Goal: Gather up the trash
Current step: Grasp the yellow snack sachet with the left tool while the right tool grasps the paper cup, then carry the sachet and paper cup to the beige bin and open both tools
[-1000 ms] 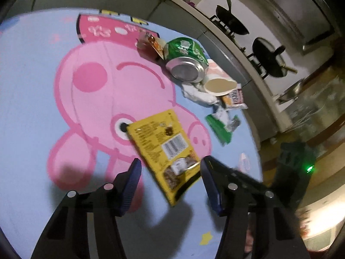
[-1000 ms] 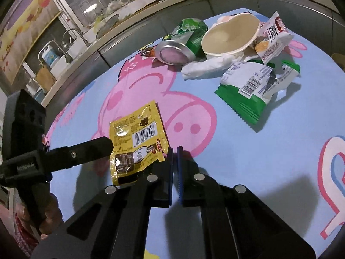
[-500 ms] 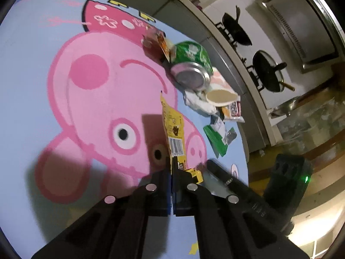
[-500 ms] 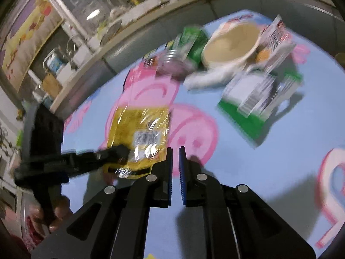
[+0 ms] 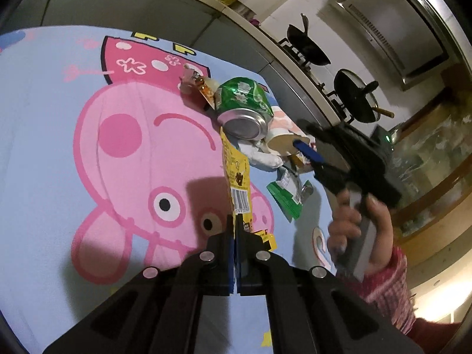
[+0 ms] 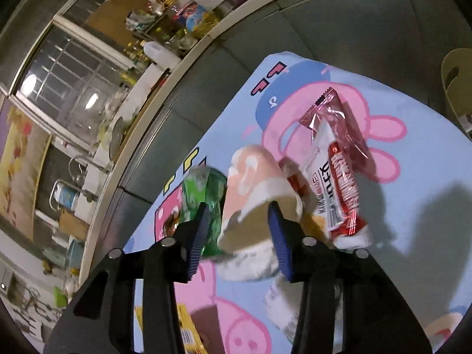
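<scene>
My left gripper (image 5: 236,230) is shut on a yellow snack wrapper (image 5: 236,177) and holds it edge-on above the cartoon-pig cloth (image 5: 88,147). Beyond it lie a crushed green can (image 5: 244,106), a paper cup (image 5: 283,141), a white tissue (image 5: 262,157) and a green wrapper (image 5: 287,194). My right gripper (image 6: 240,221) is open, with its fingers on either side of the paper cup (image 6: 256,183). The green can (image 6: 203,191) lies left of the cup, a red and white wrapper (image 6: 333,171) right of it. The right gripper also shows in the left wrist view (image 5: 306,150).
A small orange wrapper (image 5: 203,88) lies behind the can. A grey cabinet front (image 6: 265,44) and counter run along the cloth's far edge. A yellowish bin (image 6: 457,79) stands at the far right. A stove with pans (image 5: 339,88) is behind.
My left gripper has shut on the yellow wrapper and lifted it off the cloth. My right gripper has opened and moved forward to straddle the paper cup.
</scene>
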